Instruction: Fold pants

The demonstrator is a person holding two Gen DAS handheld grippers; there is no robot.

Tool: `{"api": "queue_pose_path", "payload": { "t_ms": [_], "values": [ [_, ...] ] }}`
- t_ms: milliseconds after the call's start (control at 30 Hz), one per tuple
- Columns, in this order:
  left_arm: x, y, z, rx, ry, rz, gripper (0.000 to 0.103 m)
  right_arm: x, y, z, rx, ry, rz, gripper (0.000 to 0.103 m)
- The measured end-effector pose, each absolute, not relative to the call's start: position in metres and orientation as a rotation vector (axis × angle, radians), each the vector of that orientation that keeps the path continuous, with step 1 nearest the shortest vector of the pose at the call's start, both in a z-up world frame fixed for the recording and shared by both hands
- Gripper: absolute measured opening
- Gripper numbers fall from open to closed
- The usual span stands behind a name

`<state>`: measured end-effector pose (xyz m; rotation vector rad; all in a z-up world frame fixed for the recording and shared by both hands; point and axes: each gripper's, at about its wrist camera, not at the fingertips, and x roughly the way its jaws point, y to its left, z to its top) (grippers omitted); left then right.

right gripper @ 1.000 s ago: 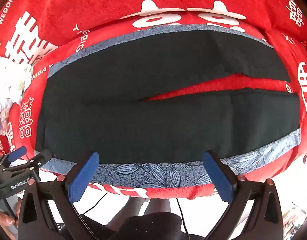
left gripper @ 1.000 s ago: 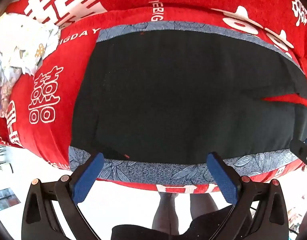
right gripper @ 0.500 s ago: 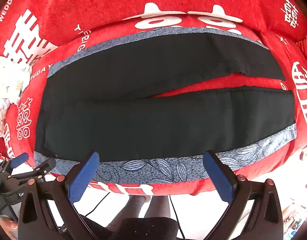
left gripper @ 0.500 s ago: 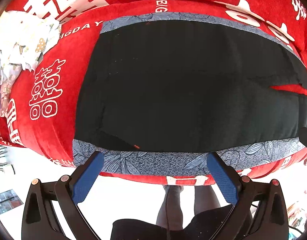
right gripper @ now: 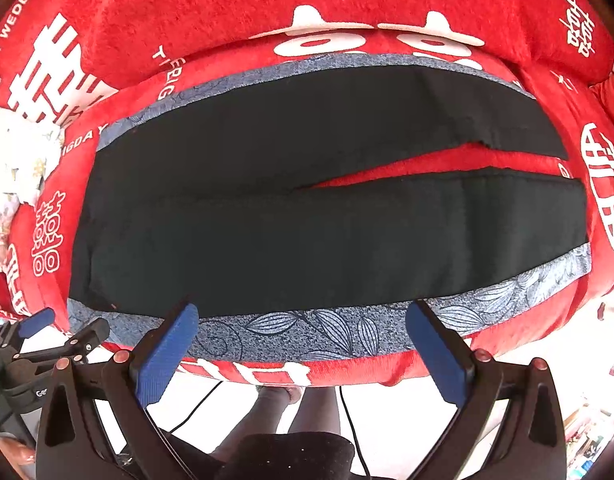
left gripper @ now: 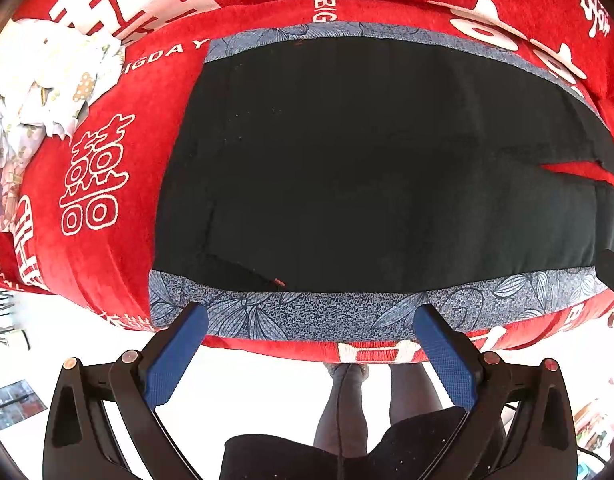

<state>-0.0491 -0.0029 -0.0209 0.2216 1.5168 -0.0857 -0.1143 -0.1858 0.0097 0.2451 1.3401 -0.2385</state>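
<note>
Black pants [left gripper: 367, 168] with blue-grey leaf-patterned side bands [left gripper: 347, 312] lie flat on a red sofa seat, waist to the left and legs [right gripper: 447, 216] spread in a narrow V to the right. My left gripper [left gripper: 307, 320] is open and empty, hovering at the near band by the waist end. My right gripper [right gripper: 303, 316] is open and empty, hovering over the near band [right gripper: 327, 332] of the near leg. The left gripper also shows at the left edge of the right wrist view [right gripper: 63, 328].
The red sofa cover [right gripper: 267, 0] with white characters has a raised backrest behind the pants. A crumpled white patterned cloth [left gripper: 39, 80] lies on the sofa at far left. The sofa's front edge [left gripper: 387, 352] is just below the grippers, with pale floor and the person's legs [left gripper: 347, 400] beneath.
Both grippers have moved slightly closer to the near band of the pants, staying open. The pants have not moved.
</note>
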Motion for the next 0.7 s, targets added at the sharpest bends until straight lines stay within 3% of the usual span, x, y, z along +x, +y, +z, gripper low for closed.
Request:
{"api": "queue_pose_path", "payload": {
  "t_ms": [700],
  "values": [
    [-0.0456, 0.0027, -0.0184, 0.223, 1.499, -0.083, 0.103, -0.1096, -0.1813, 0.0076, 0.225, 1.346, -0.235, 0.103]
  ]
}}
